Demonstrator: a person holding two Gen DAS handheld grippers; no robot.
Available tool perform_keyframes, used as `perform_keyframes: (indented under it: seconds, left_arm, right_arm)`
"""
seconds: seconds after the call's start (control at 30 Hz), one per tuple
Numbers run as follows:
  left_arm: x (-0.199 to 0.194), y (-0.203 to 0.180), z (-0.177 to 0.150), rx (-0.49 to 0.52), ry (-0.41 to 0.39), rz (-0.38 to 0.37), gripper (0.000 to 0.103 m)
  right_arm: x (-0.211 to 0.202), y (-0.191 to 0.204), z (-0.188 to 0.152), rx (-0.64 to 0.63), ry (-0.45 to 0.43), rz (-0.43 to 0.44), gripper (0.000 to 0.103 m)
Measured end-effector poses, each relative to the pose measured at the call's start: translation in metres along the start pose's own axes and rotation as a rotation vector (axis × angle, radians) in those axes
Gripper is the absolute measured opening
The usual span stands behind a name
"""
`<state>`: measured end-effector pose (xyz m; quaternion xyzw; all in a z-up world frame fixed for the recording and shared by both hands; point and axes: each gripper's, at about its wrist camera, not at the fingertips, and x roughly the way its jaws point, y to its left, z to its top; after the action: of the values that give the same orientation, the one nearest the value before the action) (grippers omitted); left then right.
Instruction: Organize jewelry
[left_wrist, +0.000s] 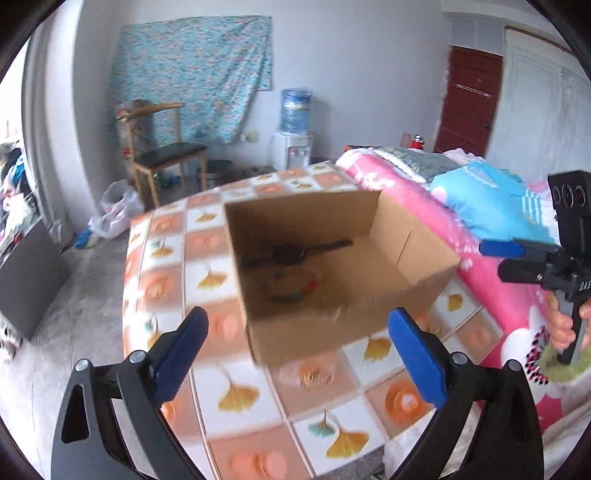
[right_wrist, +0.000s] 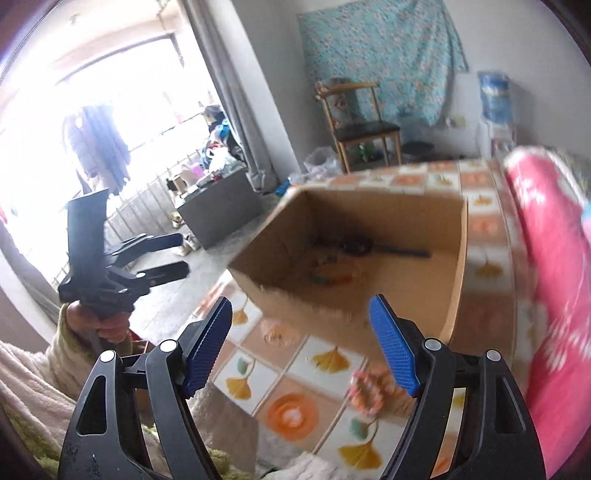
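The counter (left_wrist: 236, 398) with a ginkgo-pattern cloth carries an open cardboard box (left_wrist: 332, 295) mid-surface, collecting jewelry: a dark necklace (left_wrist: 303, 251) and colourful bracelet (left_wrist: 295, 290) lie inside. Another beaded bracelet (right_wrist: 369, 391) waits near the front edge. Left hand-held gripper (left_wrist: 297, 354) and right hand-held gripper (right_wrist: 301, 347) gape empty.

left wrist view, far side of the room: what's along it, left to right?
Wooden chair → water dispenser → red door. The floral cloth hangs across behind the first two, so it is left out.
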<state>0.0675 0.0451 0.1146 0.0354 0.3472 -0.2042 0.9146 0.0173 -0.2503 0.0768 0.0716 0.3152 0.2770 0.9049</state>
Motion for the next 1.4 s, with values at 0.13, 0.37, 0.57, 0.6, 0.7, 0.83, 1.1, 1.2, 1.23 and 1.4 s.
perform_keyframes:
  seconds: [0.13, 0.37, 0.57, 0.6, 0.7, 0.83, 1.1, 1.2, 1.23, 1.4]
  left_arm:
    - [0.027, -0.009, -0.049, -0.040, 0.052, 0.036, 0.097]
    - [0.083, -0.040, -0.092, -0.006, 0.141, 0.050, 0.097]
    - [0.103, -0.059, -0.098, 0.012, 0.133, -0.019, 0.097]
    - [0.105, -0.061, -0.098, 0.016, 0.126, -0.020, 0.097]
    - [0.107, -0.063, -0.096, 0.012, 0.115, -0.032, 0.097]
    - [0.112, -0.064, -0.096, 0.015, 0.119, -0.021, 0.097]
    - [0.117, -0.080, -0.094, 0.100, 0.102, 0.010, 0.093]
    - [0.118, -0.088, -0.093, 0.143, 0.087, 0.021, 0.090]
    - [0.118, -0.089, -0.092, 0.154, 0.084, 0.024, 0.090]
    - [0.122, -0.097, -0.091, 0.185, 0.082, 0.020, 0.088]
  right_arm:
    - [0.041, 0.000, -0.048, 0.065, 0.099, -0.072, 0.073]
    - [0.050, 0.005, -0.083, 0.053, 0.155, -0.215, 0.068]
    - [0.042, -0.003, -0.087, 0.041, 0.134, -0.297, 0.053]
    - [0.040, -0.008, -0.086, 0.044, 0.127, -0.313, 0.052]
    - [0.039, -0.026, -0.085, 0.084, 0.119, -0.341, 0.041]
    - [0.039, -0.039, -0.087, 0.128, 0.123, -0.310, 0.033]
    - [0.073, -0.011, -0.087, -0.058, 0.188, -0.292, 0.032]
    - [0.087, -0.003, -0.090, -0.172, 0.238, -0.361, 0.024]
    - [0.092, -0.002, -0.092, -0.203, 0.259, -0.389, 0.021]
    - [0.094, -0.002, -0.093, -0.224, 0.281, -0.378, 0.013]
